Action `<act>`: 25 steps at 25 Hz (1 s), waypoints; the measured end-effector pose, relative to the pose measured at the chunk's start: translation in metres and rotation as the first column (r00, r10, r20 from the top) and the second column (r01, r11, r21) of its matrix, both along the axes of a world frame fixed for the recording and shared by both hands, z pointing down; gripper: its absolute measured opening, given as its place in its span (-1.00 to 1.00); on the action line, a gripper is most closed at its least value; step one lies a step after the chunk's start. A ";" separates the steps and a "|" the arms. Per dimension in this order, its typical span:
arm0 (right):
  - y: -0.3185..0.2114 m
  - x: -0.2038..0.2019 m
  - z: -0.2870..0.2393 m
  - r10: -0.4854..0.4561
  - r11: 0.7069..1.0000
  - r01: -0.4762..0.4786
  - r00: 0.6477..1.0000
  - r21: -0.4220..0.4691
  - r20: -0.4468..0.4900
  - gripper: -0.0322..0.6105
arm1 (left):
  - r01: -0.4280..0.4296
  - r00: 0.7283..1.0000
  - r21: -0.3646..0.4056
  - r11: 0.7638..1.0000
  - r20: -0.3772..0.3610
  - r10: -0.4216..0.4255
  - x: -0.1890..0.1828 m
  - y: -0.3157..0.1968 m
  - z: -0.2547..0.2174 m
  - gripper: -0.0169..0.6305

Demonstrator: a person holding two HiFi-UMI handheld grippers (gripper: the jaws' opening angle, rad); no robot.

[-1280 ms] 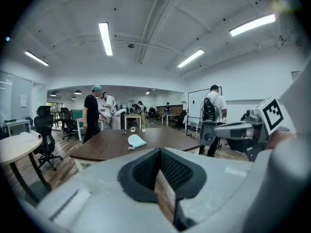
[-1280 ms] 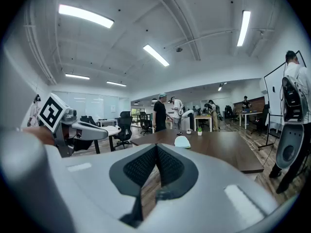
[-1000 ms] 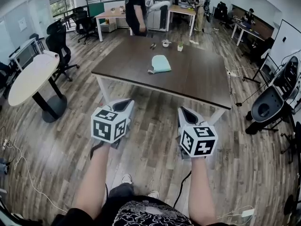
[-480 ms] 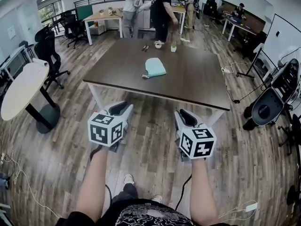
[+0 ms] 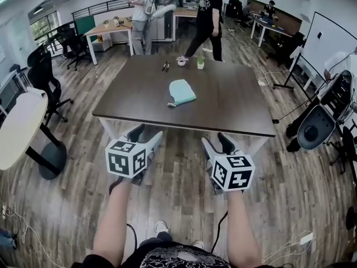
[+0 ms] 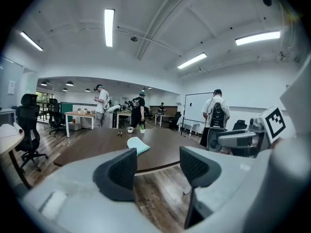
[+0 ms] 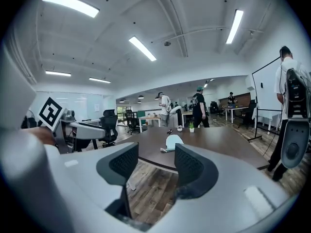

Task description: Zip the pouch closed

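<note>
The task has not really begun: the pouch (image 5: 181, 92), a pale teal one, lies flat near the middle of the table (image 5: 234, 116), untouched and well apart from both grippers. The left gripper (image 5: 145, 135) and right gripper (image 5: 217, 143) are held side by side over the floor (image 5: 178, 177), short of the table's near edge and aimed toward it. Each has just been opening its jaws, which now stand apart with nothing between the pads. What is left is everything, by this reading: reaching the pouch, pinning it with one gripper, catching the pull with the other and drawing it along. Whether the zip is open, and how far, is too small to tell; a dark bit sticking out at the pouch's near-left corner may be the pull. The head view alone shows the whole layout: both forearms, the full tabletop, and the pens (image 5: 165, 66), cup (image 5: 182, 61) and plant (image 5: 200, 63) at its far end. It hides the inner pad faces, which the gripper views show plainly, ribbed and dark, with bare gaps. The right gripper view frames the pouch beyond that gap; the left gripper view has it just above the left pad. Both also catch a person (image 6: 215, 113) with a backpack by a whiteboard (image 6: 194, 108), absent from the head view.
</note>
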State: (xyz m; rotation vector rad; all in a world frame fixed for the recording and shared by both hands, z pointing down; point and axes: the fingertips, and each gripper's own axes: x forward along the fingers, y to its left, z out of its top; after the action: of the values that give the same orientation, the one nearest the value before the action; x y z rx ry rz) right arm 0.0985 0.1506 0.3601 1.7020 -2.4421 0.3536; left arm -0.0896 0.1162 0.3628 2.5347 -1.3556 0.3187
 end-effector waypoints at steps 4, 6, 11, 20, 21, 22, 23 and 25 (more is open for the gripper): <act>-0.014 -0.016 -0.002 0.013 1.000 -0.013 1.000 -0.013 -0.007 -0.09 | -0.008 1.000 -0.005 1.000 -0.013 0.008 -0.015 -0.022 0.001 -0.06; -0.020 -0.024 -0.002 0.025 1.000 -0.025 1.000 -0.018 -0.005 -0.03 | -0.020 1.000 -0.015 1.000 -0.023 0.019 -0.022 -0.031 0.003 0.03; -0.035 -0.040 -0.005 0.058 0.998 -0.058 0.998 -0.025 -0.012 0.06 | -0.049 0.999 -0.030 0.998 -0.018 0.049 -0.038 -0.050 0.009 0.09; -0.053 -0.068 -0.005 0.077 0.996 -0.078 0.997 -0.038 -0.008 0.19 | -0.053 0.999 -0.023 0.998 -0.007 0.053 -0.065 -0.075 0.008 0.20; -0.055 -0.069 -0.004 0.078 0.996 -0.078 0.997 -0.039 -0.007 0.19 | -0.050 0.999 -0.023 0.998 -0.005 0.050 -0.067 -0.077 0.008 0.20; -0.057 -0.069 -0.003 0.078 0.996 -0.078 0.997 -0.040 -0.007 0.20 | -0.046 0.999 -0.023 0.999 -0.005 0.046 -0.069 -0.079 0.009 0.20; -0.058 -0.070 -0.002 0.079 0.996 -0.079 0.997 -0.041 -0.006 0.21 | -0.044 0.999 -0.023 0.999 -0.004 0.043 -0.070 -0.081 0.010 0.20; -0.061 -0.068 0.000 0.084 0.996 -0.084 0.996 -0.041 -0.004 0.21 | -0.042 0.999 -0.024 0.999 0.000 0.042 -0.071 -0.085 0.013 0.20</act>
State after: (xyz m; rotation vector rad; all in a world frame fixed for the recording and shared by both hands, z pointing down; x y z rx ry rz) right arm 0.0301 0.0895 0.3599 1.7905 -2.3503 0.4087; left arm -0.1603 0.0312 0.3754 2.5464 -1.2926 0.3421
